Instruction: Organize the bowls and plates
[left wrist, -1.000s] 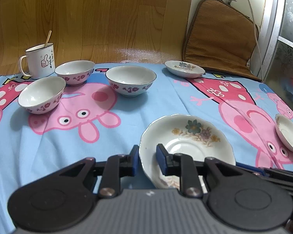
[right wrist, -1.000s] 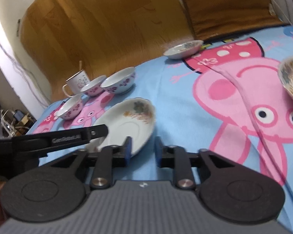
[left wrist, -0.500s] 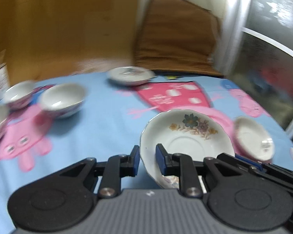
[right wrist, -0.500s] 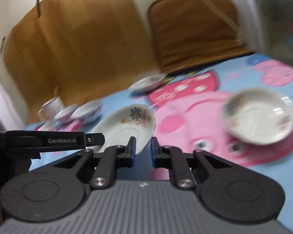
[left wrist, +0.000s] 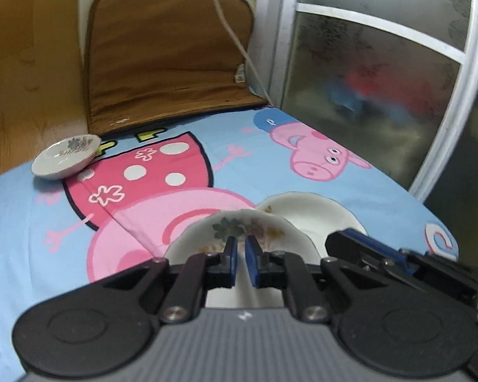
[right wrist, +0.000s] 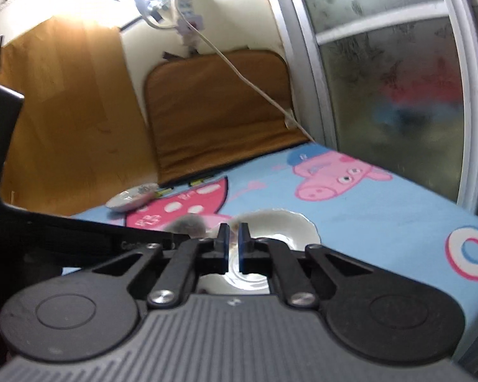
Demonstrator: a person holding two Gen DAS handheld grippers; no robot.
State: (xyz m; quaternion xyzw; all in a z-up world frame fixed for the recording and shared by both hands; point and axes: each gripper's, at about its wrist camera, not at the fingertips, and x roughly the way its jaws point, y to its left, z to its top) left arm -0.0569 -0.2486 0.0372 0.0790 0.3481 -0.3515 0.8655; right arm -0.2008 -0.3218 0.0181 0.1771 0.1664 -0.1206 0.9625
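Left wrist view: your left gripper [left wrist: 241,248] is clamped on the near rim of the flowered plate [left wrist: 239,232], carried tilted just short of the white plate [left wrist: 309,219] lying near the cloth's right edge. Your right gripper [right wrist: 233,240], nearer that plate, looks pinched shut; on what, I can't tell. Only the right wrist view shows the wall socket.

Floral plate [left wrist: 239,229]: white, scalloped rim, tilted, off the cloth, overlapping a 2nd white plate [left wrist: 315,219] lying flat nr the tabletop's right edge. 3rd small plate [left wrist: 65,156], floral centre, sits flat nr the far left edge, well apart from both.
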